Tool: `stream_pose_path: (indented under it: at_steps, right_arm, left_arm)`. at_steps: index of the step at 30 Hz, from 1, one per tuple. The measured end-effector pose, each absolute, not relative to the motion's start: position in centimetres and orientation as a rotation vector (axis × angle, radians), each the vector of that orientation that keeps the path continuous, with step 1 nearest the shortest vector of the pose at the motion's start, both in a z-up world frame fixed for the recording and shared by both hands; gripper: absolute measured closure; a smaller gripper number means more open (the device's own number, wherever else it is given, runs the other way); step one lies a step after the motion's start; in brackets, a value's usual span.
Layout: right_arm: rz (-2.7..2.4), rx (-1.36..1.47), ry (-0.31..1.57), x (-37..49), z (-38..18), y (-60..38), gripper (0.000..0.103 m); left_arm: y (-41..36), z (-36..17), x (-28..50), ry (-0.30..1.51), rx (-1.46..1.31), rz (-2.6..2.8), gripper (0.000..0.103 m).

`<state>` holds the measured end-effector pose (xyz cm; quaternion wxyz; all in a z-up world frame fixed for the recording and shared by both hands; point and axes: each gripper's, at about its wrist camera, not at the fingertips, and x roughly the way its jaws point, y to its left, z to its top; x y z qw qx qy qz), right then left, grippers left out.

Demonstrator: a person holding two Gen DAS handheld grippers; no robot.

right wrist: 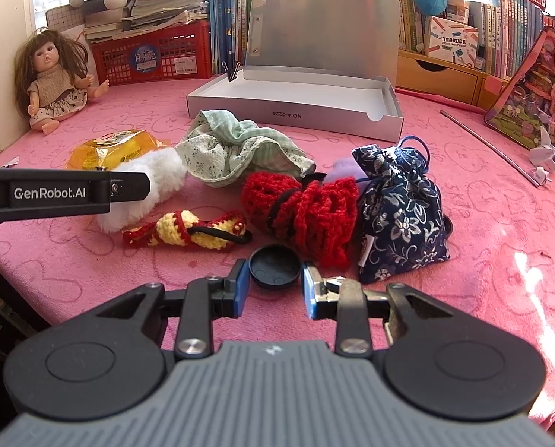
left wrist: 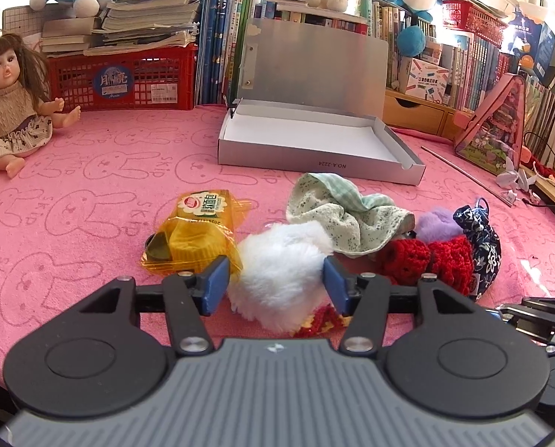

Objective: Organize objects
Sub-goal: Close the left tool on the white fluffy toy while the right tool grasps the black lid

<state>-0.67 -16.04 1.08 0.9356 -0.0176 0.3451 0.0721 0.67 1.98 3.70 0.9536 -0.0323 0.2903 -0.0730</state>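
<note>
Left gripper is clamped on the white fluffy pompom, low on the pink rabbit-print cloth. Right gripper pinches the black round lid beside the red crochet piece. Open silver box sits behind.

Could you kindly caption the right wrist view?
Right gripper shut on black lid before crocheted pieces on pink cloth.
</note>
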Motion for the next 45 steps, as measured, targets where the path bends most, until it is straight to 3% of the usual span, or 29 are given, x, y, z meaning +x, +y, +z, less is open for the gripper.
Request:
stream_pose_path:
  at_steps: [5, 19, 28, 45]
  right_arm:
    - [0.136, -0.03, 0.708, -0.5, 1.0, -16.2, 0.068]
    - [0.141, -0.03, 0.714, -0.5, 0.8, -16.2, 0.068]
    - [0.141, -0.048, 0.714, -0.5, 0.7, -16.0, 0.068]
    - [0.175, -0.02, 0.643, -1.1, 3.7, -16.6, 0.068]
  left_arm:
    - [1.8, 4.4, 0.1, 0.522, -0.058, -0.173, 0.035]
    - [3.1, 2.1, 3.1, 0.672, -0.187, -0.214, 0.035]
    - [1.5, 1.4, 3.2, 0.665, -0.106, -0.199, 0.036]
    - [1.9, 5.8, 1.3, 0.564, -0.116, -0.224, 0.039]
